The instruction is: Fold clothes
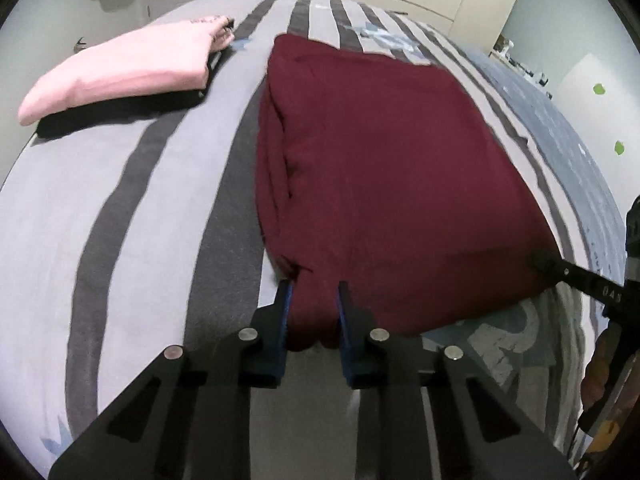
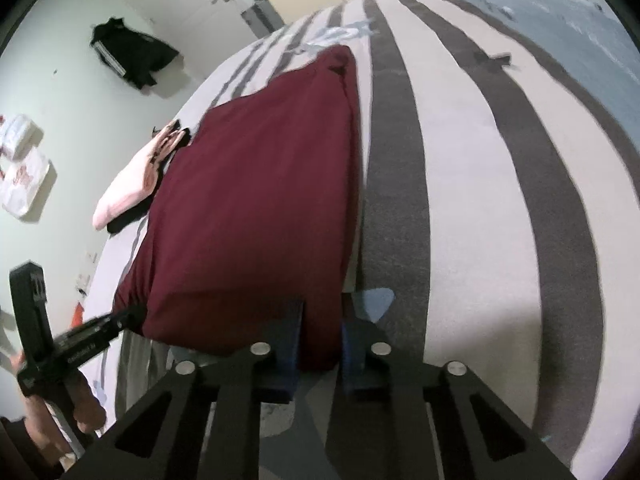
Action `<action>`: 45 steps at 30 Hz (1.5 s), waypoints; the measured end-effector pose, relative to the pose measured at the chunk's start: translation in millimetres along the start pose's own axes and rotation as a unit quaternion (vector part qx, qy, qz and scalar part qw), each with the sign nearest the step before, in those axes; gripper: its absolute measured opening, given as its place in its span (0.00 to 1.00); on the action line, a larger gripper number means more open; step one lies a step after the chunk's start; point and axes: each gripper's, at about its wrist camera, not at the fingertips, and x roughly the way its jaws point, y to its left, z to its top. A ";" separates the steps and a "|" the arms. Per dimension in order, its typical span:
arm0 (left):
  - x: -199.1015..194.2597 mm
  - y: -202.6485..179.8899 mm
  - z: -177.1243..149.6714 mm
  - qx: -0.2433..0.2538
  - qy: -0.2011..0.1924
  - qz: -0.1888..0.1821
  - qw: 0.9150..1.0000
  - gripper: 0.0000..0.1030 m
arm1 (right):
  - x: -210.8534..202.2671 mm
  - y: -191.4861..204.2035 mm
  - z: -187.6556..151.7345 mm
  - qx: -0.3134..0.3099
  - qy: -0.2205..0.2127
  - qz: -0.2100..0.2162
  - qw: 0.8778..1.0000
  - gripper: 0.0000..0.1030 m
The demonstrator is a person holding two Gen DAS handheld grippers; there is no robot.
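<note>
Maroon garment [image 1: 384, 168] lies folded on the striped bed [image 1: 132, 216]; we clamp its near corners, left tool [image 1: 312, 312] and right tool [image 2: 322, 332] each pinching soft, limp, light cloth. Farther left, a pink garment [image 1: 120, 68] lies folded.

Maroon garment [image 1: 392, 168], pink top [image 1: 120, 68] over black, grey-and-charcoal striped bedspread [image 1: 160, 208], blue-padded claws.

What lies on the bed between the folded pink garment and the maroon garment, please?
Only bare striped bedcover lies between the pink garment and the maroon garment; nothing rests on that stretch. The left wrist view shows it best.
</note>
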 end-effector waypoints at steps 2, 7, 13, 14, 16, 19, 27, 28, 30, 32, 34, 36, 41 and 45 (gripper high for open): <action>-10.7 -0.1 -2.9 -0.003 -0.004 -0.001 1.000 0.16 | -6.7 3.8 -4.3 -0.007 0.002 -0.002 1.000 0.11; -37.8 -2.1 -33.8 -0.003 0.023 0.001 1.000 0.16 | -25.3 13.5 -21.5 -0.021 0.013 -0.006 1.000 0.10; -66.0 0.7 -94.6 -0.015 0.069 0.002 0.998 0.16 | -50.6 24.9 -71.9 -0.012 0.062 -0.010 0.998 0.10; -69.1 0.0 -97.0 -0.018 0.069 0.003 0.997 0.16 | -53.5 26.9 -76.7 -0.011 0.066 -0.012 0.998 0.10; -74.5 -2.3 -90.4 -0.018 0.064 0.009 0.998 0.15 | -60.2 32.4 -74.5 -0.011 0.062 -0.015 0.998 0.10; -80.8 -2.5 -73.9 -0.019 0.056 0.013 0.998 0.15 | -73.0 43.4 -58.2 -0.013 0.041 -0.014 0.999 0.09; -119.6 -3.1 -0.1 -0.019 -0.008 -0.001 1.000 0.15 | -104.7 64.7 12.5 -0.031 -0.013 -0.018 0.999 0.07; -119.7 -2.4 12.0 -0.019 -0.015 -0.002 1.000 0.14 | -105.5 65.5 21.6 -0.031 -0.018 -0.018 0.999 0.07; -113.5 -0.5 35.4 -0.016 -0.025 -0.003 1.000 0.12 | -101.3 68.1 41.3 -0.029 -0.029 -0.016 0.999 0.06; -103.5 -2.7 55.6 -0.012 -0.030 -0.002 0.999 0.11 | -90.4 69.3 62.4 -0.027 -0.037 -0.015 0.999 0.06; -83.2 -1.5 77.8 -0.004 -0.030 0.004 1.000 0.10 | -77.4 65.6 83.8 -0.024 -0.043 -0.013 0.999 0.06; -63.0 2.8 98.6 -0.006 -0.031 0.002 1.000 0.10 | -61.9 60.9 106.1 -0.020 -0.047 -0.010 0.999 0.06; -6.3 12.2 150.8 0.005 -0.011 0.009 1.000 0.09 | -17.2 44.9 152.4 -0.011 -0.045 -0.013 0.999 0.06; 30.6 17.2 182.1 0.013 0.000 0.014 1.000 0.06 | 17.4 30.3 178.0 -0.002 -0.032 -0.021 0.999 0.06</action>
